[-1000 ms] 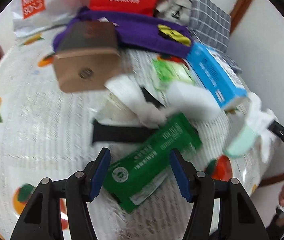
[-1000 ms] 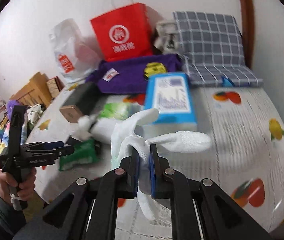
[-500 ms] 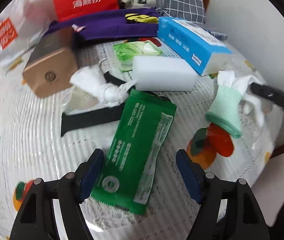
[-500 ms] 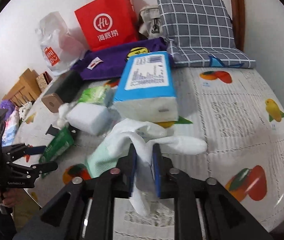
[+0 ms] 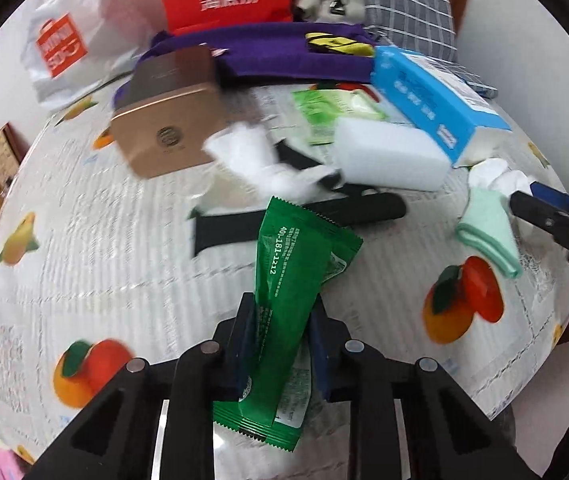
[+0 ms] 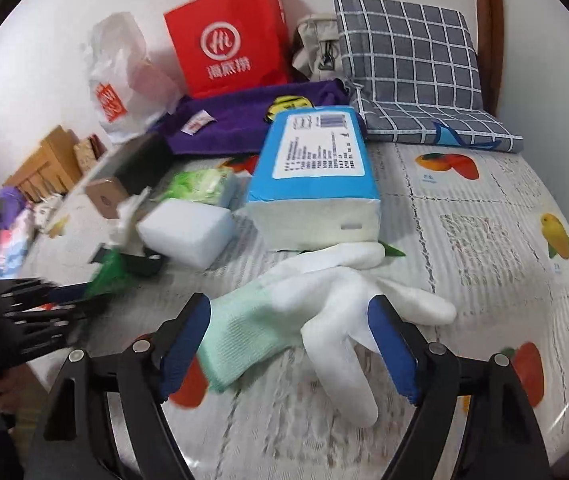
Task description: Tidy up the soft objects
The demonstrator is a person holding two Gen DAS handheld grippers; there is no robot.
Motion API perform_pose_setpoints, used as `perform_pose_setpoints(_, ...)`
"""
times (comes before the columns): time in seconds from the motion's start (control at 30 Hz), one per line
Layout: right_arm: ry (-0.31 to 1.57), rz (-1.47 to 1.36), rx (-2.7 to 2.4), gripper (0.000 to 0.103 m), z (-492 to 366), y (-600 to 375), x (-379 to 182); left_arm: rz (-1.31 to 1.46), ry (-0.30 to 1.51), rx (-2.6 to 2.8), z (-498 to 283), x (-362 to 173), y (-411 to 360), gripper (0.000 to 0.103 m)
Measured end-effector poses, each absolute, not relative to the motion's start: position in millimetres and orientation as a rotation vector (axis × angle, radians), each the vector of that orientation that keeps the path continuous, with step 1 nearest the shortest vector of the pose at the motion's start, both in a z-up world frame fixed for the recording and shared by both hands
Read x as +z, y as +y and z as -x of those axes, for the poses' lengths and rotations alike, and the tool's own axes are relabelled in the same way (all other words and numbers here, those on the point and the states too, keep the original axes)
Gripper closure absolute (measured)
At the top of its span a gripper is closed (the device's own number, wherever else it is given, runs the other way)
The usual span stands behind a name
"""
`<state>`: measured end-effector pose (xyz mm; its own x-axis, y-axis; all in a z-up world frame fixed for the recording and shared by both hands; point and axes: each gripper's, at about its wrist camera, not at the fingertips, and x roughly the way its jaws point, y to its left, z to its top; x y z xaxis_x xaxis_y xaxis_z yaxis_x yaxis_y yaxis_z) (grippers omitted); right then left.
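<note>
Left wrist: claw (image 5: 280, 346) now clamps green packet (image 5: 284, 312)

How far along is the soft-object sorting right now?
Early, by the look of it. Done: the white glove lies flat on the tablecloth, the right claw just opened around it. In hand: the left claw has just closed on the green packet. Left: the white sponge block, crumpled tissue and black strap lie jumbled.

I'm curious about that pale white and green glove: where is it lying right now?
In the right wrist view the glove lies flat on the fruit-print cloth, between the open right tool, just in front of the blue tissue pack.
</note>
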<state>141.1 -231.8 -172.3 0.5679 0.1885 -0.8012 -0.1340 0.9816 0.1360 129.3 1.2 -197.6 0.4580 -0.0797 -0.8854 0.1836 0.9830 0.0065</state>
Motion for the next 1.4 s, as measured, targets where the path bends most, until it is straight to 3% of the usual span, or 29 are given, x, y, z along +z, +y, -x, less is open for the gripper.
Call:
perform_pose_setpoints(0.27,0.976,0.0,0.174,0.022,-141,-225,-196,-0.055,1.083,-0.143,-128,-200,19,0.078)
perform_pose_setpoints(0.37,0.941,0.04,0.174,0.03,-131,-225,-198,-0.064,1.072,-0.14,-128,-200,18,0.076)
perform_pose_setpoints(0.5,0.908,0.03,0.202,0.072,-118,-232,-195,-0.06,1.052,-0.141,-126,-201,19,0.075)
perform_pose_setpoints(0.6,0.909,-0.061,0.26,0.085,-114,-243,-192,-0.03,1.04,-0.153,-126,-201,24,0.076)
perform_pose_setpoints(0.87,0.868,-0.223,0.354,0.086,-112,-250,-171,0.047,1.02,-0.189,-125,-201,38,0.079)
perform_pose_setpoints(1.4,0.836,-0.153,0.336,0.086,-109,-229,-127,0.125,0.997,-0.149,-119,-167,74,0.081)
